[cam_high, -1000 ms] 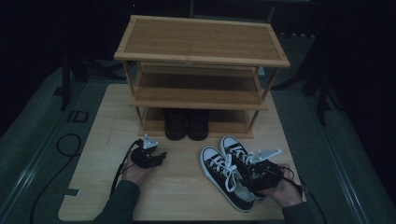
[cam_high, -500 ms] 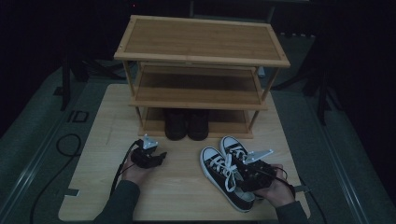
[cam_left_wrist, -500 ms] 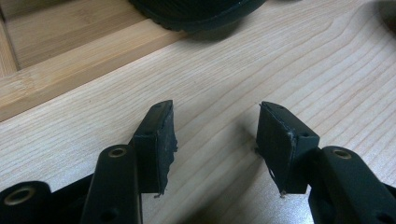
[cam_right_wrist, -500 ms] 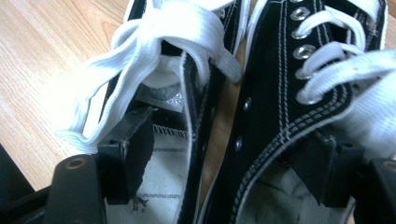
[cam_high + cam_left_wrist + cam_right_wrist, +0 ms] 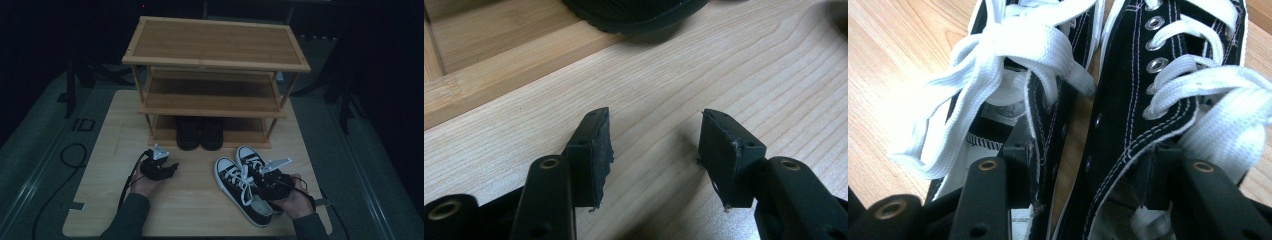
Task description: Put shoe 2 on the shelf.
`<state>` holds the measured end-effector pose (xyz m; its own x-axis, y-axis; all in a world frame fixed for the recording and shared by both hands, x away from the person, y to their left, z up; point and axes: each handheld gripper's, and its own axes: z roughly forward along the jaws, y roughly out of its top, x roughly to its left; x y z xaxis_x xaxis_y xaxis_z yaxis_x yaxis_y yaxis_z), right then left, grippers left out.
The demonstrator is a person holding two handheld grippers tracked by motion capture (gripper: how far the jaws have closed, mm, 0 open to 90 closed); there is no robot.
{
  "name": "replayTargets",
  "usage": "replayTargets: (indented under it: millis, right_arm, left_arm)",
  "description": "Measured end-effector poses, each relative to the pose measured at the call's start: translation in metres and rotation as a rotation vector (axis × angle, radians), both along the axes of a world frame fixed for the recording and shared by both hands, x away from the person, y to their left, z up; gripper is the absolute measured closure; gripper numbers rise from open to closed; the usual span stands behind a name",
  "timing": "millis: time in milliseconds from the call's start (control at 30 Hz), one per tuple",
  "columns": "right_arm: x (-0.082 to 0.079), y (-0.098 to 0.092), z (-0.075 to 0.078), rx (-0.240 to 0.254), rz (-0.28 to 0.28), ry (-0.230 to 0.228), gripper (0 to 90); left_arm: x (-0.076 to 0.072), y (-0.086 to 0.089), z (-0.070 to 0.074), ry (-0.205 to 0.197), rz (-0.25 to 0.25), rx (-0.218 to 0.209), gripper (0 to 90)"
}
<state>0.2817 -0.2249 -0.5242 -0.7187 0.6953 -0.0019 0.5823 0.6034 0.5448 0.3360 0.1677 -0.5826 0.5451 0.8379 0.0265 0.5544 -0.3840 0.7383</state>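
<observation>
rack (image 5: pixel 215 102): black boots (image 5: pixel 200 132), bottom shelf | sneakers (image 5: pixel 245 185): on table (image 5: pixel 110 150)

Two black sneakers lie side by side on the pale wooden table (image 5: pixel 893 65), each with white laces. The right gripper (image 5: pixel 1088 170) has just been closing: one jaw is inside the left sneaker (image 5: pixel 1048 120), the other inside the right sneaker (image 5: pixel 1133 100), so their two neighbouring side walls sit between the jaws, a narrow strip of wood showing between them.
</observation>
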Motion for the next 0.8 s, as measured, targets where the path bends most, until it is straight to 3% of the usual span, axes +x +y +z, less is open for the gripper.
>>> replayTargets:
  millis: [133, 333, 567, 800]
  right_arm:
    - [0.0017, 0.0029, -0.0025, -0.011, -0.004, 0.007, 51.3]
    - [0.0070, 0.0071, -0.0064, -0.027, 0.008, 0.035, 59.5]
    - [0.0079, 0.0084, -0.0088, -0.026, 0.003, 0.049, 58.4]
    - [0.0073, 0.0095, -0.0085, -0.048, 0.010, 0.037, 73.2]
  left_arm:
    - [-0.0001, 0.0001, -0.0001, -0.001, 0.000, 0.000, 47.2]
    - [-0.0002, 0.0002, -0.0003, -0.003, 0.000, 0.000, 47.2]
    - [-0.0003, 0.0001, -0.0003, -0.004, 0.001, 0.000, 47.2]
    - [-0.0003, 0.0003, -0.0003, -0.004, 0.000, 0.000, 47.2]
